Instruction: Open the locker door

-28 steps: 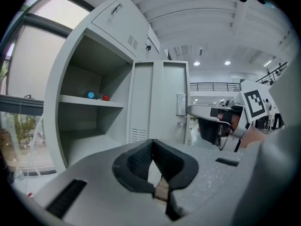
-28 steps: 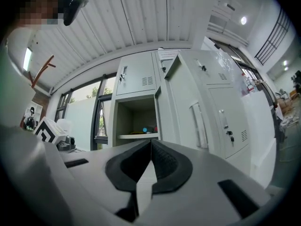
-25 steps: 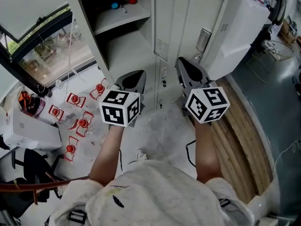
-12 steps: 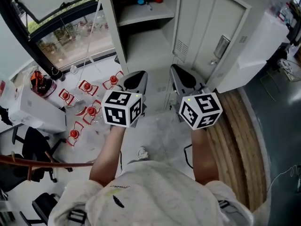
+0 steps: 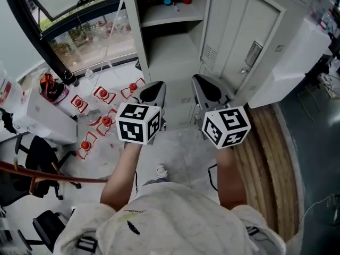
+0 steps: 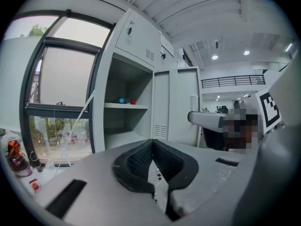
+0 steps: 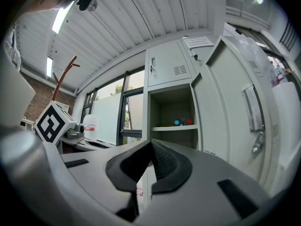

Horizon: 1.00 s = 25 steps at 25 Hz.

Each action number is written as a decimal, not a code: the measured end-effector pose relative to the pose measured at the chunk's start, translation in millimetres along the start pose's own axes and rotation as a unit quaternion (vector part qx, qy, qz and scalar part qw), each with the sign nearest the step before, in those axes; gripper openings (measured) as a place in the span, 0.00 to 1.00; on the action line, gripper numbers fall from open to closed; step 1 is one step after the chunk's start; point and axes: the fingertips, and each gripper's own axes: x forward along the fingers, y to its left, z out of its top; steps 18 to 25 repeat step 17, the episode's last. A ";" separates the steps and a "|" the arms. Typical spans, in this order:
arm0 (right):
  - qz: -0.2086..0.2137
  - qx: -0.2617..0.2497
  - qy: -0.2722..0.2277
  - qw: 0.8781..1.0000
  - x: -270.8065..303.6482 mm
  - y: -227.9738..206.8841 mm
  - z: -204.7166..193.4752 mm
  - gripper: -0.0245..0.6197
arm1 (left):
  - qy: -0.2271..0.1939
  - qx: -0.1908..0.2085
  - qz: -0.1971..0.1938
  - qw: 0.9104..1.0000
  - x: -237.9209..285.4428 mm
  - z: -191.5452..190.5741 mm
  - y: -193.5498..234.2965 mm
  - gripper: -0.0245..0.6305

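You held two tools side by side before the locker point(image 5: 139, 47): the left hand-held gripper point(image 5: 155, 87) and the right hand-held gripper point(image 5: 204, 84), each with its jaws closed on nothing. The locker door point(image 5: 236, 28) stood swung open at the right, its one handle point(image 5: 253, 53) showing. Inside, the shelf point(image 5: 172, 18) carried two small things, one blue thing point(image 5: 168, 1) and one red thing point(image 5: 186, 0), near each other.

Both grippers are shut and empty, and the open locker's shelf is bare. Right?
No. The shelf is not bare: the right gripper view shows a blue thing and a red thing on it. The left gripper and right gripper are shut and empty.
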 end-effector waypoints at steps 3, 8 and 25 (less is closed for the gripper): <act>0.002 -0.001 -0.001 1.000 -2.5 0.7 0.8 0.04 | 0.002 0.003 0.001 1.000 -1.8 0.1 -2.3 0.05; 0.007 -0.009 0.002 1.000 -4.6 4.7 1.6 0.04 | 0.000 0.004 0.005 1.000 -5.6 1.9 -3.6 0.05; 0.007 -0.006 0.001 1.000 -6.8 5.3 1.2 0.04 | -0.004 0.001 0.002 1.000 -9.6 1.6 -4.4 0.05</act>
